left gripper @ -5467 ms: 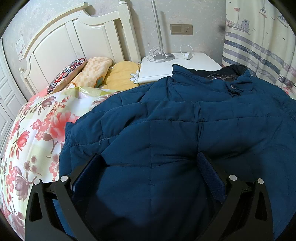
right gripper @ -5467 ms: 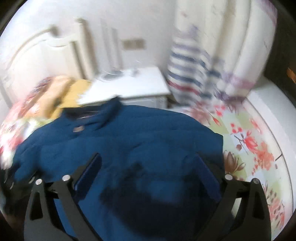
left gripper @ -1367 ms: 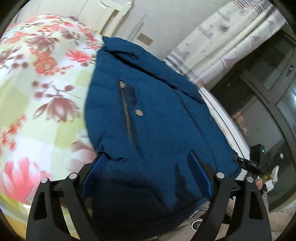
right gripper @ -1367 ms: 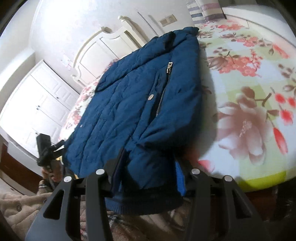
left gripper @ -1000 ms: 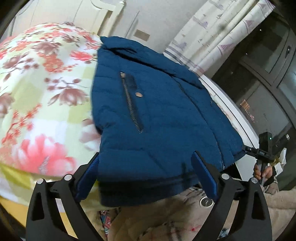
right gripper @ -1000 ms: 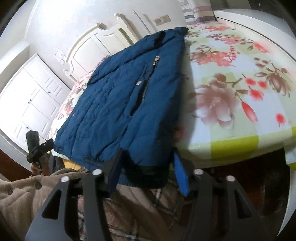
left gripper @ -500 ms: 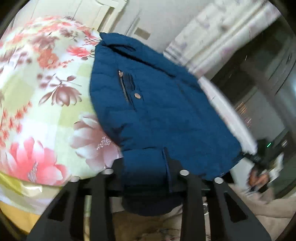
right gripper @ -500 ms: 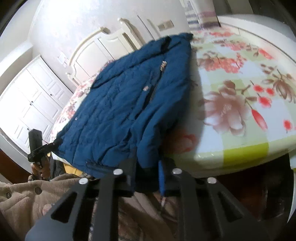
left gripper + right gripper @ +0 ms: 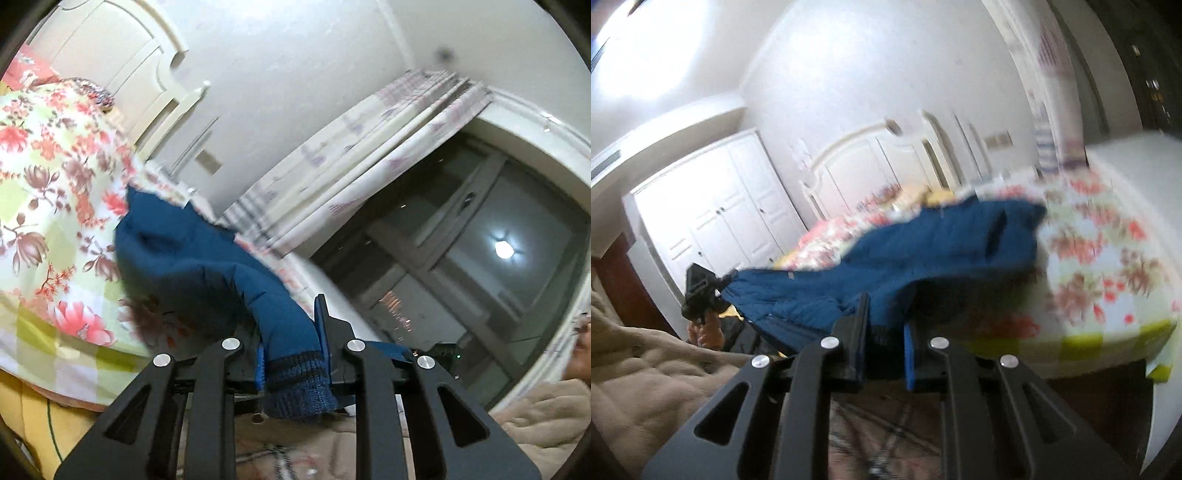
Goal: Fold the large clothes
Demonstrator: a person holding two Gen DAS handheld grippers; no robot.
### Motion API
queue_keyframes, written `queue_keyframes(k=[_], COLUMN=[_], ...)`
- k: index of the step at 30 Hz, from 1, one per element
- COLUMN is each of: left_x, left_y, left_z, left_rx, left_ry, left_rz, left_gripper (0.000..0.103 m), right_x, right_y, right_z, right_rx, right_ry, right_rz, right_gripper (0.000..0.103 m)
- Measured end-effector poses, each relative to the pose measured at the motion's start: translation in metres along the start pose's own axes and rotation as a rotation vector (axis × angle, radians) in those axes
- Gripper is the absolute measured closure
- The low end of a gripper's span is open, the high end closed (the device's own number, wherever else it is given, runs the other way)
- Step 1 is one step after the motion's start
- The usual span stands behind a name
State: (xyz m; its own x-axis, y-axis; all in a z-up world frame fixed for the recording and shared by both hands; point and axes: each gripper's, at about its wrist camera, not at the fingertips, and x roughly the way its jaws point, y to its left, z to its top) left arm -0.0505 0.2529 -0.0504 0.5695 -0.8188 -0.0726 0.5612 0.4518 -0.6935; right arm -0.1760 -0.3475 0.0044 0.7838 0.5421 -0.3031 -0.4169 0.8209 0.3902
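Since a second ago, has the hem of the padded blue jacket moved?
Yes. The padded blue jacket's hem, then hanging over the floral bedspread's edge, is now lifted above it, clamped in the left gripper.

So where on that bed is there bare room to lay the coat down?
The flowered bedspread lies bare left of the blue jacket, toward the headboard. The foot edge is crowded: both grippers clamp the jacket's hem there.

A floral bedspread (image 9: 55, 206), white headboard (image 9: 864, 162), white wardrobe (image 9: 713, 199), pale curtains (image 9: 332, 173) beside a dark window (image 9: 461, 258).
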Motion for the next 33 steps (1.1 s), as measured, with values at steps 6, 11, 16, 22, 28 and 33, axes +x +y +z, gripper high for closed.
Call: queue_keyframes(k=[6,11,16,22,28,33], left_x=[0.049,0.153,0.215,0.181,0.213,0.248], left_y=[0.024,0.111,0.193,0.214,0.216,0.193], left_z=[0.061,0.147,0.178,0.204,0.182,0.164], left_rx=[-0.069,-0.324,-0.507,-0.369,-0.169,0.021], left_ry=[0.024,0.105,0.100,0.040,0.298,0.405], left_rz=[-0.011,0.035,0.185,0.347,0.391,0.382], left_gripper=[0.085,0.071,0.004,0.004,0.004,0.004], right_x=[0.058,0.176,0.251,0.244,0.290,0.317], right_y=[-0.027,-0.134,-0.232,-0.253,-0.253,-0.248], right_z=[0.076,0.134,0.128,0.122,0.106,0.102], right_rx=[0.081,0.329,0.576,0.389,0.171,0.105], right_ry=[-0.017,0.086,0.128,0.105,0.336,0.387], right_rz=[-0.047,-0.141,-0.220,-0.351,-0.301,-0.299], right_gripper=[0.088,0.086,0.056,0.032,0.030,0.030])
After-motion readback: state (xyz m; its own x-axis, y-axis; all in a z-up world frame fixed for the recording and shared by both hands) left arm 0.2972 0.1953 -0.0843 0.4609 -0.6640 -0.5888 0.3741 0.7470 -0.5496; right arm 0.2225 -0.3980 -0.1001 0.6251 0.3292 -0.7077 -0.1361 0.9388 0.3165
